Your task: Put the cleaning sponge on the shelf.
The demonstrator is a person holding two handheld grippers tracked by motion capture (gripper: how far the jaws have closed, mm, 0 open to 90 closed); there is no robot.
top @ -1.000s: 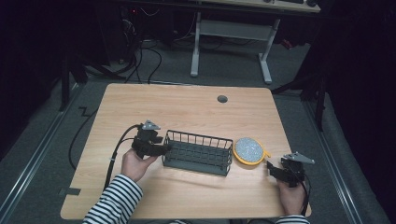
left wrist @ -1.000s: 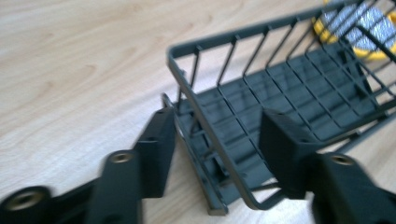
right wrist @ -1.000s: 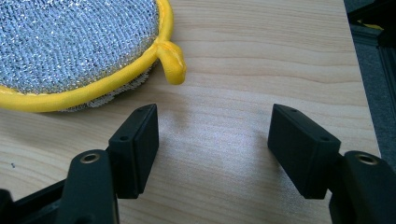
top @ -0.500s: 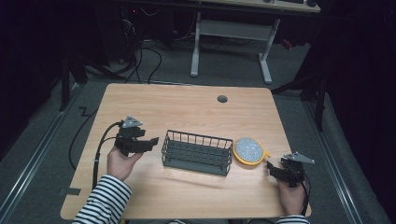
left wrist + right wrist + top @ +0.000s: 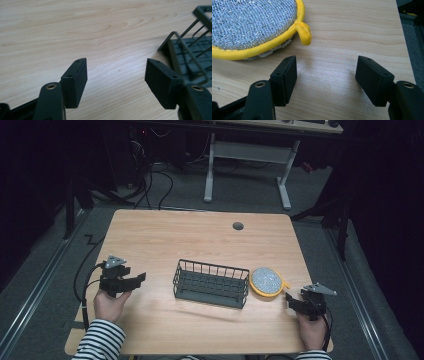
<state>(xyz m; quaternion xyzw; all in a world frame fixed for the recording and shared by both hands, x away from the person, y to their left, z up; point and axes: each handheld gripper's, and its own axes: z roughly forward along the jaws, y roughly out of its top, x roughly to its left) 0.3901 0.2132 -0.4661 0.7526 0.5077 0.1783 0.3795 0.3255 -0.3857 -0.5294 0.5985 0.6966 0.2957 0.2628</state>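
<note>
A dark wire basket [image 5: 211, 283] stands near the middle of the wooden table [image 5: 200, 240]; its corner [image 5: 190, 52] shows at the right of the left gripper view. Just right of it lies a round silver scouring pad with a yellow rim [image 5: 267, 280], seen close up with its yellow loop [image 5: 249, 25] in the right gripper view. My left gripper [image 5: 139, 279] is held open well left of the basket, nothing between its jaws [image 5: 116, 80]. My right gripper [image 5: 290, 299] is open near the table's front right, just short of the pad [image 5: 325, 80].
A round cable hole [image 5: 238, 226] sits at the table's far side. Beyond it stands a desk frame [image 5: 245, 160] on dark floor. The table's right edge [image 5: 405, 37] lies close to my right gripper. Bare wood stretches across the far half and left side.
My left gripper has let go of the basket's left end and drawn back to the left, leaving a wide gap. The right gripper has stayed in place.
</note>
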